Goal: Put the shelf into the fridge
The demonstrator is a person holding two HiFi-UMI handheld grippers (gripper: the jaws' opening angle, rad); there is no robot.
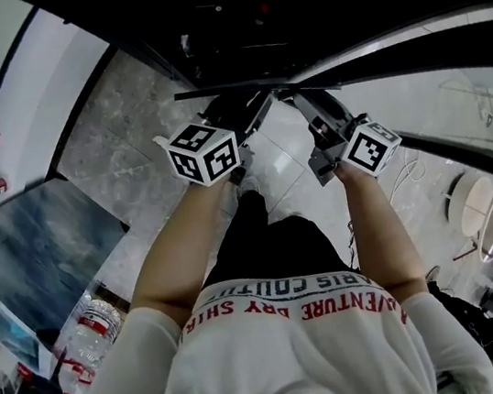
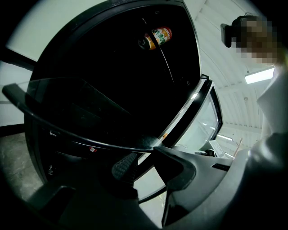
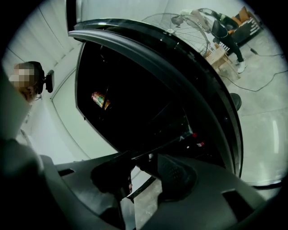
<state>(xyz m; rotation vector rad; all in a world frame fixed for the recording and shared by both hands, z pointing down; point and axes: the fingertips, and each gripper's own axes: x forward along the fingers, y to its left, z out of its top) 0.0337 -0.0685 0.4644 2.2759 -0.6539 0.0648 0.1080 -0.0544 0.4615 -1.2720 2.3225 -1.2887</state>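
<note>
Shelf (image 2: 76, 108): glass pane with a dark rim, held at the mouth of the fridge (image 1: 291, 8), front edge toward the person. In the head view that edge is a dark strip at twelve o'clock from the two marker cubes (image 1: 204, 152), with the fridge's black interior beyond it.

Left gripper (image 2: 143, 153): jaws about half closed, tips set on the shelf's rim, with the ribbed pad on one side and the plain jaw on the other. In the left gripper view the rim sweeps off toward nine o'clock and the pane lies toward eleven o'clock.

Right gripper (image 3: 143, 157): jaws spread wide. The shelf's edge runs through the gap toward two o'clock, and the pads do not press on it. Nothing gripped.

Bottle (image 2: 157, 37): orange-labelled, inside the fridge. It is at twelve o'clock in the left gripper view and at ten o'clock in the right gripper view.

Fridge door (image 2: 202, 117): glass-fronted, dark-framed, standing open, at three o'clock in the left gripper view.

Floor (image 1: 117, 138): grey stone-patterned tile, at ten o'clock from the left cube in the head view.

Water bottles (image 1: 95, 327): clear plastic, clustered at eight o'clock in the head view.

Fan (image 3: 189, 31): wire guard, at one o'clock in the right gripper view.

Person: bare forearms (image 1: 180, 248) and white shirt (image 1: 299, 350) with red lettering, at six o'clock in the head view.
</note>
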